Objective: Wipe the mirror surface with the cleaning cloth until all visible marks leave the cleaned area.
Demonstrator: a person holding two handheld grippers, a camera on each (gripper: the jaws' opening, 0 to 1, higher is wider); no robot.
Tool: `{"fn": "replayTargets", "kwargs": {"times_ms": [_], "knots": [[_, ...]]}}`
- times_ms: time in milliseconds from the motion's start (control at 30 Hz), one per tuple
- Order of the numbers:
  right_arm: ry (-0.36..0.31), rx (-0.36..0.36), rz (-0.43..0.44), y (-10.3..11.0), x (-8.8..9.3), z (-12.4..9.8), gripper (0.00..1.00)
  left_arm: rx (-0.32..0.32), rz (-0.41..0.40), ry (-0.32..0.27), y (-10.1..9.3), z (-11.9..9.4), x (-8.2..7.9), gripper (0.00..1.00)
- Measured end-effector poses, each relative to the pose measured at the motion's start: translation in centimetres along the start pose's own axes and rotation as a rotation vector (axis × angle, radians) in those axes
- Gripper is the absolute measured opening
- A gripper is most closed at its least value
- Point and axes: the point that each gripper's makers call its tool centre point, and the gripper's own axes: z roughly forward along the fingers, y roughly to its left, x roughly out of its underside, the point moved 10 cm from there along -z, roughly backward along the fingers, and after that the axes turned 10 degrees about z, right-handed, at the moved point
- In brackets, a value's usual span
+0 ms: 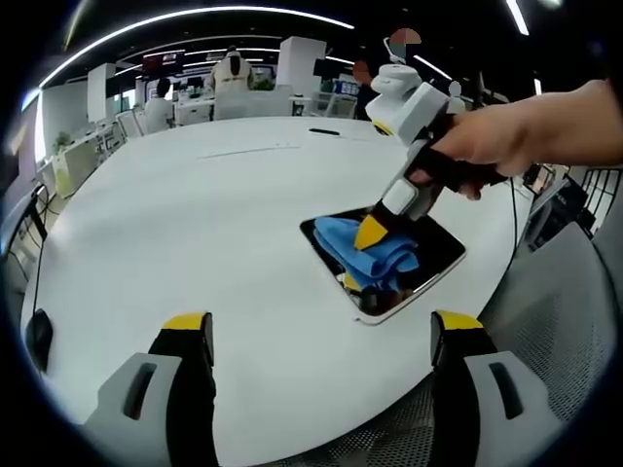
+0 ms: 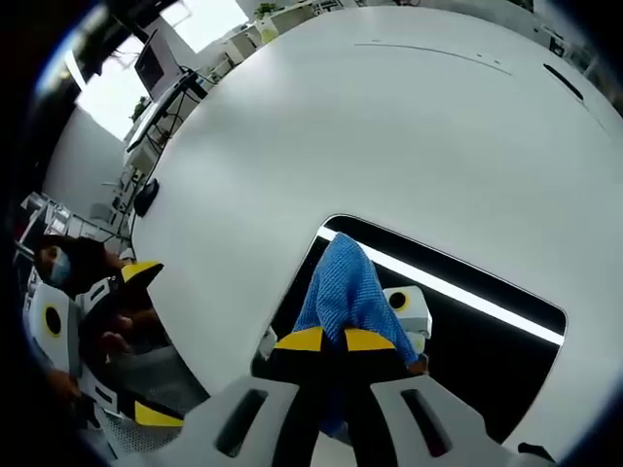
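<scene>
Pressing blue cloth [image 2: 343,287] onto mirror [image 2: 487,360], right hand-held gripper [image 2: 336,341] clamped

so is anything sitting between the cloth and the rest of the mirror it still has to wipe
Nothing visible does. The right hand-held gripper is shut on the blue cloth, which lies directly on the mirror. The remaining glass shows only reflections, no objects. The left hand-held gripper is open over the white table, away from the mirror.

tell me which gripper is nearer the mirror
Right. The right gripper is over the mirror, shut on the blue cloth. The left gripper hangs open, short of it.
</scene>
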Motion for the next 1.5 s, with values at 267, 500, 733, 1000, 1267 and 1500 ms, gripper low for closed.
{"fn": "replayTargets", "kwargs": {"times_ms": [267, 500, 733, 1000, 1267, 1500], "knots": [[-0.01, 0.002, 0.024, -1.6, 0.4, -0.5, 0.0, 0.017, 0.019, 0.004, -0.2, 0.0, 0.0, 0.95], [-0.02, 0.015, 0.041, -3.0, 0.7, -0.9, 0.0, 0.028, 0.024, 0.002, -0.4, -0.1, -0.2, 0.96], [-0.033, 0.013, 0.092, -4.4, 1.4, -1.8, 0.0, 0.032, 0.029, 0.002, -0.5, -0.1, -0.2, 0.96], [-0.047, 0.026, 0.091, -5.5, 2.0, -2.5, 0.0, 0.034, 0.03, 0.004, -0.5, -0.1, -0.2, 0.95], [-0.052, 0.022, 0.117, -7.0, 2.4, -3.0, 0.0, 0.034, 0.032, 0.005, -0.5, -0.1, -0.2, 0.95], [-0.058, 0.027, 0.136, -8.7, 2.6, -3.6, 0.0, 0.031, 0.031, 0.003, -0.5, -0.1, -0.2, 0.95]]}}
